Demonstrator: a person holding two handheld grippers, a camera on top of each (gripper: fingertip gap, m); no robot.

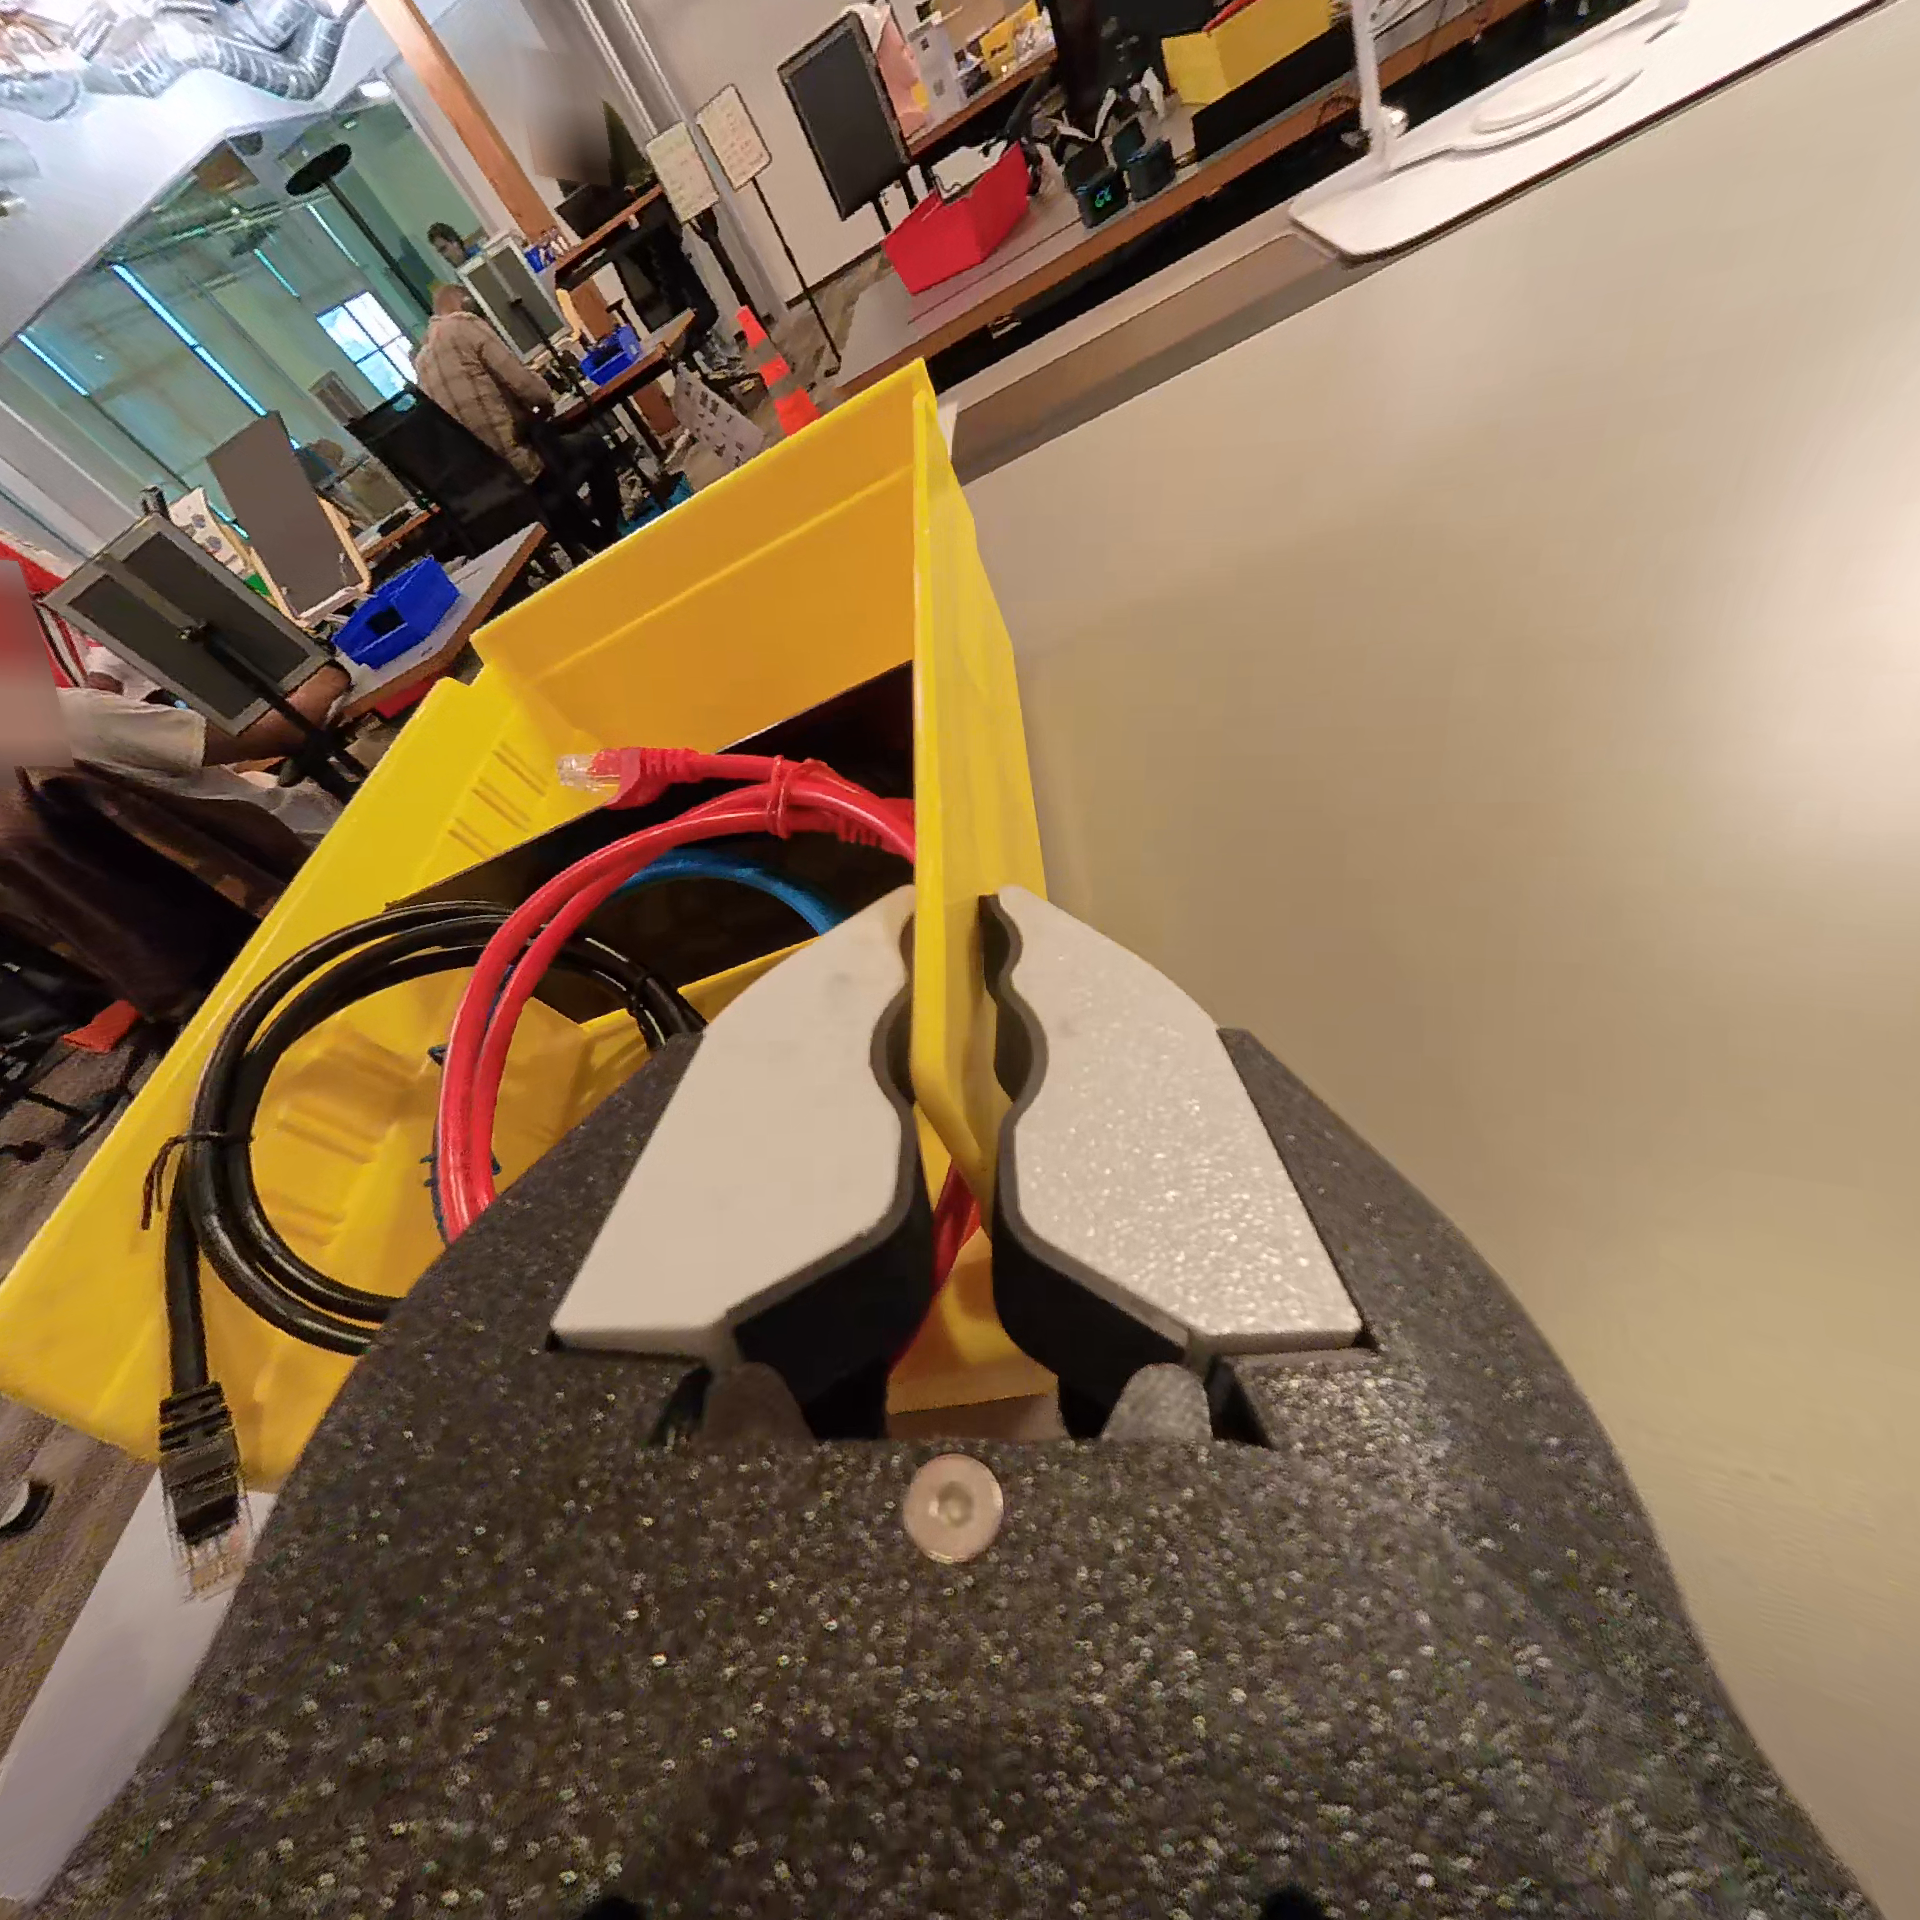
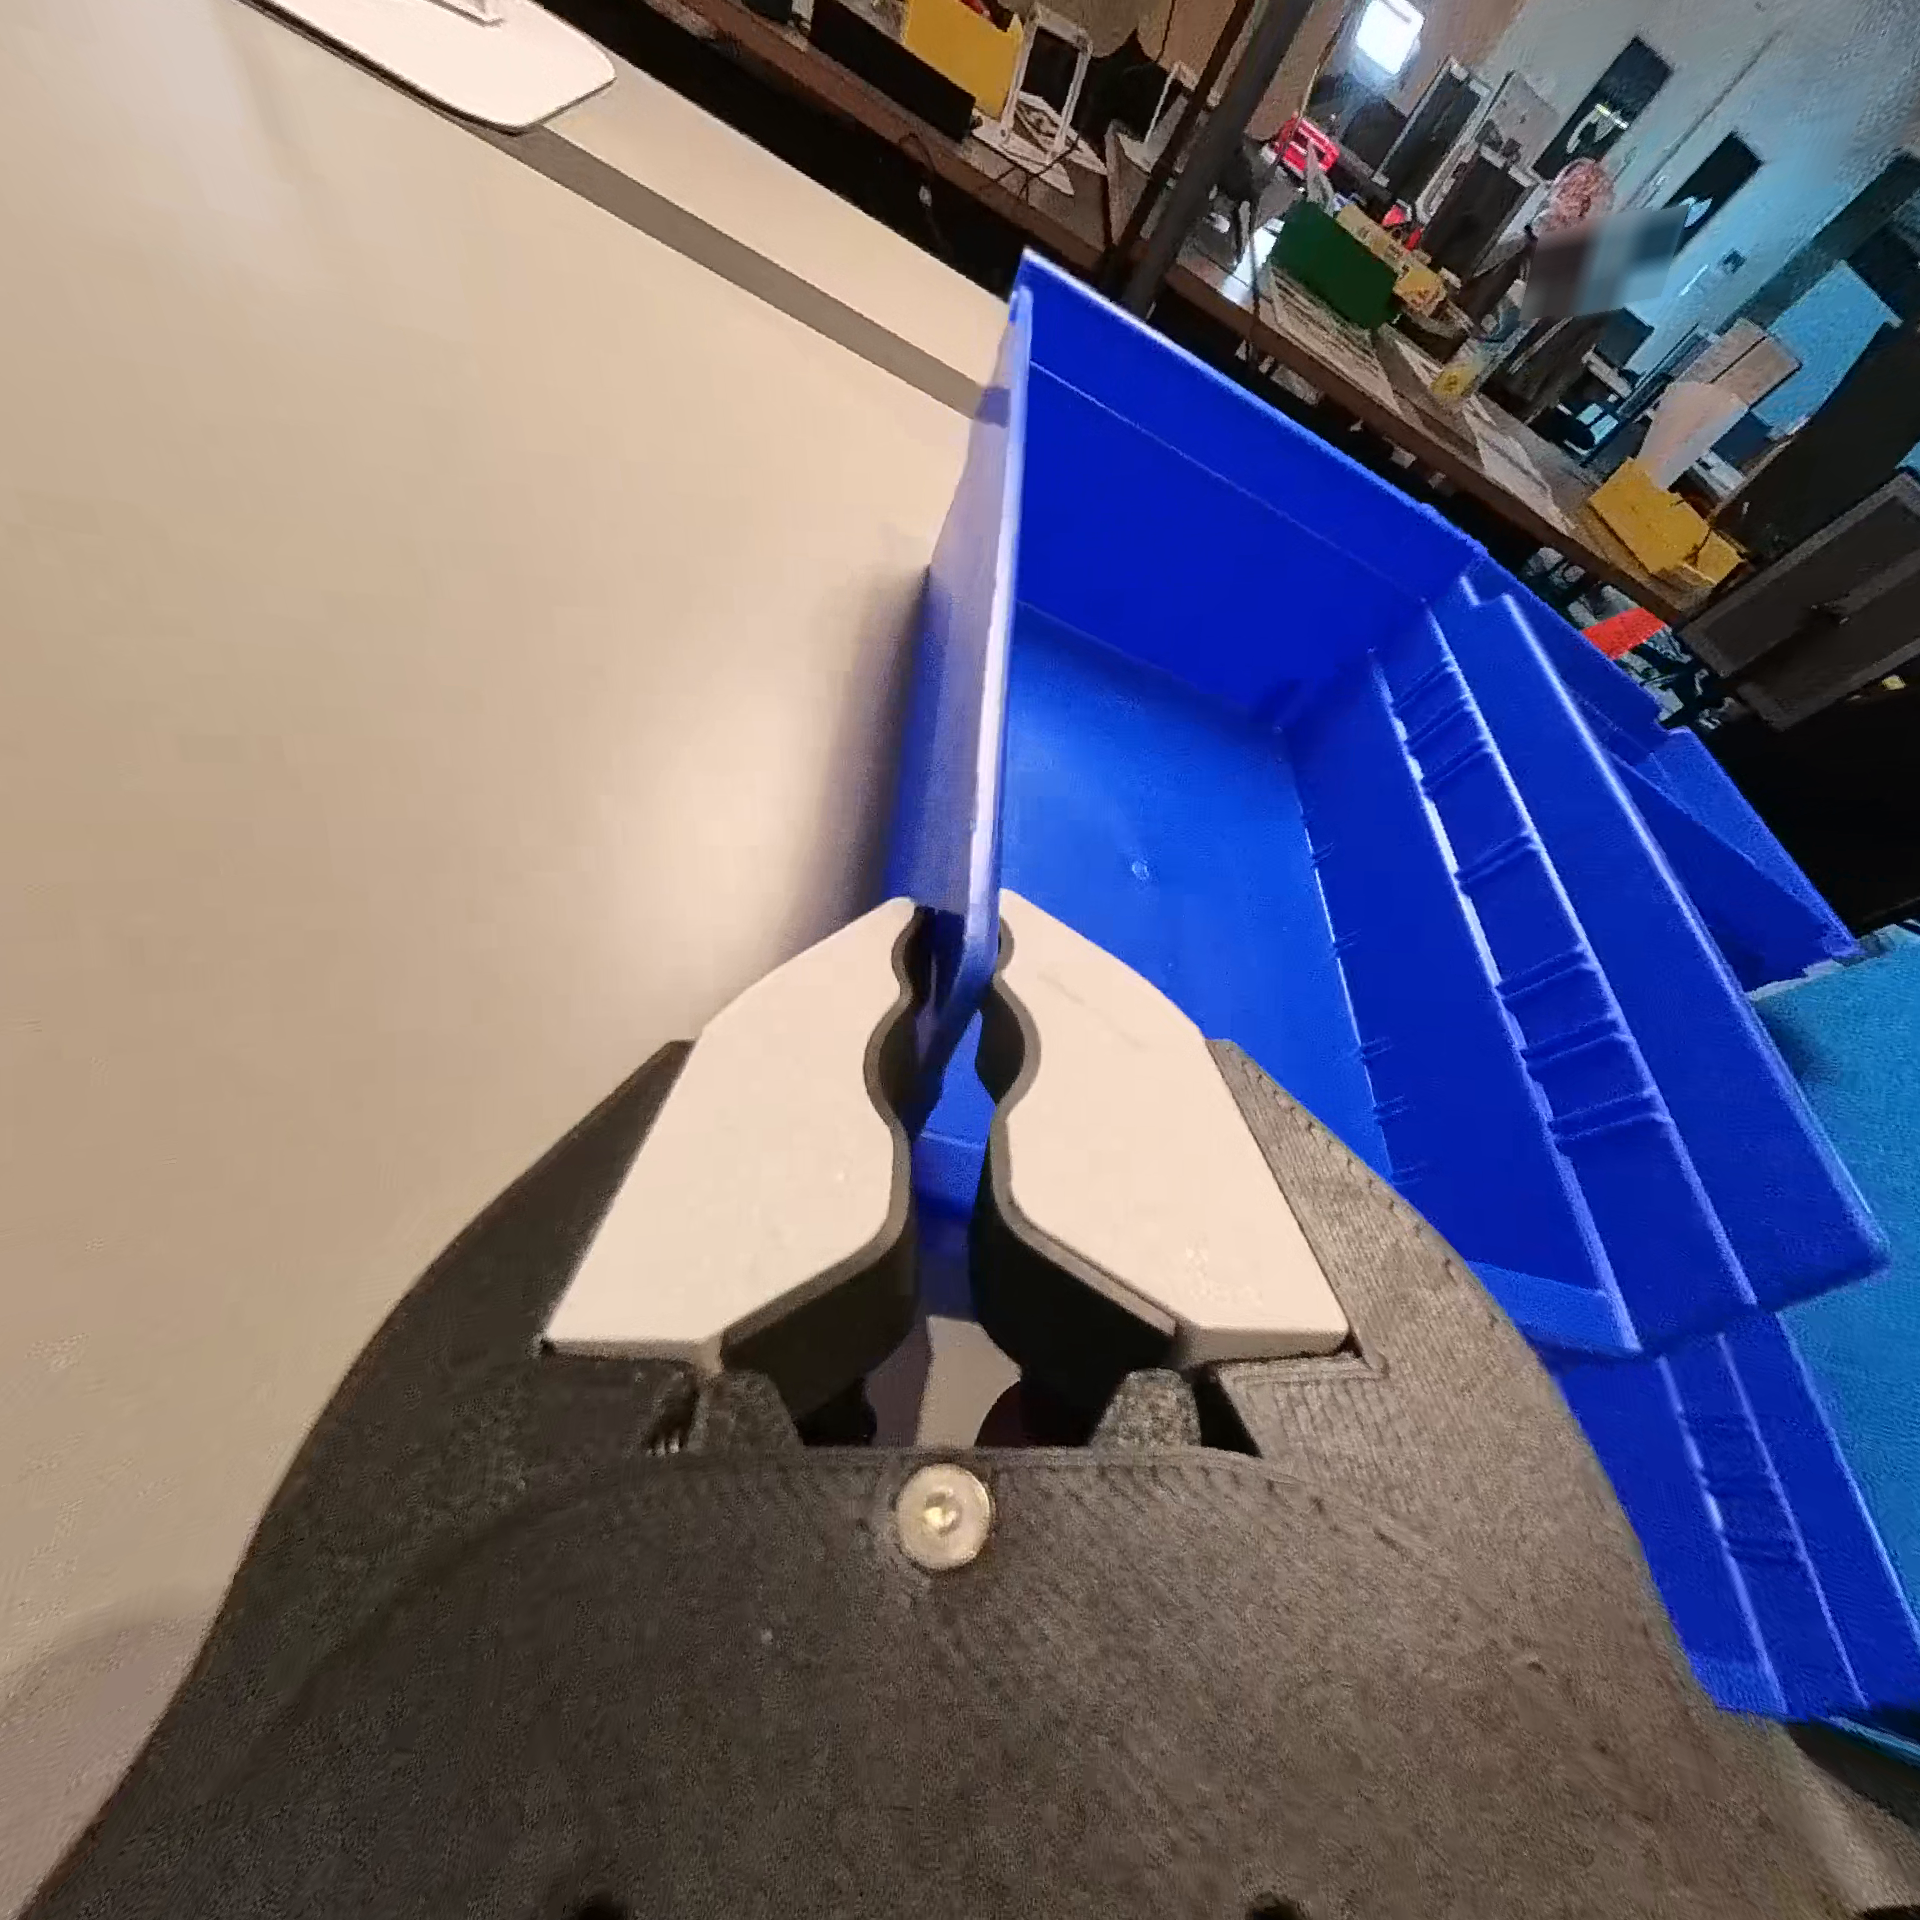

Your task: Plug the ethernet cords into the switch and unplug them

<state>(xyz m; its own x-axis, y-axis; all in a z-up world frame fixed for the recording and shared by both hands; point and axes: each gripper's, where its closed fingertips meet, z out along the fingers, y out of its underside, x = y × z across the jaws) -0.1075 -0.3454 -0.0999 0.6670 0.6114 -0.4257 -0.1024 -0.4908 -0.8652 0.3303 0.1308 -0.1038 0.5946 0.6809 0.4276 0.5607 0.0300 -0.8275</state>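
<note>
Pinching yellow bin (image 1: pixel 727 623) wall, left gripper (image 1: pixel 948 914); right gripper (image 2: pixel 956 920) pinches blue bin (image 2: pixel 1195 540) wall. Risk: thin wall slips, tilted bin spills black cord (image 1: pixel 223 1143).

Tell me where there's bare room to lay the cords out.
The table is bare right of the yellow bin and left of the blue bin. The blue bin's floor is bare too. The yellow bin is crowded with red cord, black cord and blue cord.

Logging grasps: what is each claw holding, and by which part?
Left claw grips the yellow bin by its side wall; right claw grips the blue bin by its side wall.
</note>
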